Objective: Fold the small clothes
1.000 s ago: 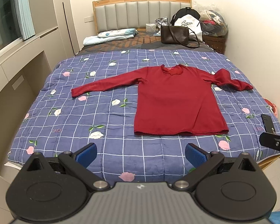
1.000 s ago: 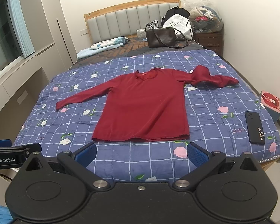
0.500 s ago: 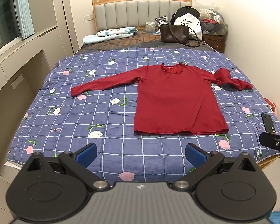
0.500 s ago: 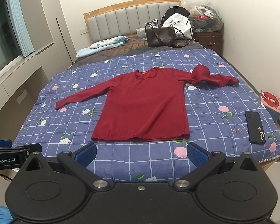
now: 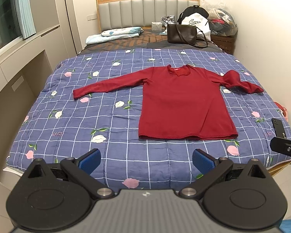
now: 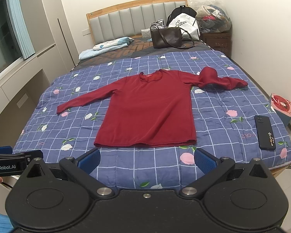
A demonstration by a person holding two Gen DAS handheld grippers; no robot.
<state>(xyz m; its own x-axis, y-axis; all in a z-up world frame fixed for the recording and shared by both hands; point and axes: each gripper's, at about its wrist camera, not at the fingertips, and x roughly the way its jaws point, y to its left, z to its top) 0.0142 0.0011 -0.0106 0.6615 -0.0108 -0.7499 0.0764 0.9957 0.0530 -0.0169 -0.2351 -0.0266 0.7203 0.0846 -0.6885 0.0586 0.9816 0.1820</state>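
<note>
My left hand-held gripper (image 5: 146,158) and right hand-held gripper (image 6: 147,158) hover spread at the bed's (image 5: 126,136) foot edge, short of the flat dark-red long-sleeved top (image 5: 184,104).

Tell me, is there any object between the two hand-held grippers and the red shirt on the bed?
Nothing visible does. Only bare blue quilt lies between the left hand-held gripper, the right hand-held gripper and the hem of the red shirt. The black phone lies off to the right, apart from the shirt.
</note>
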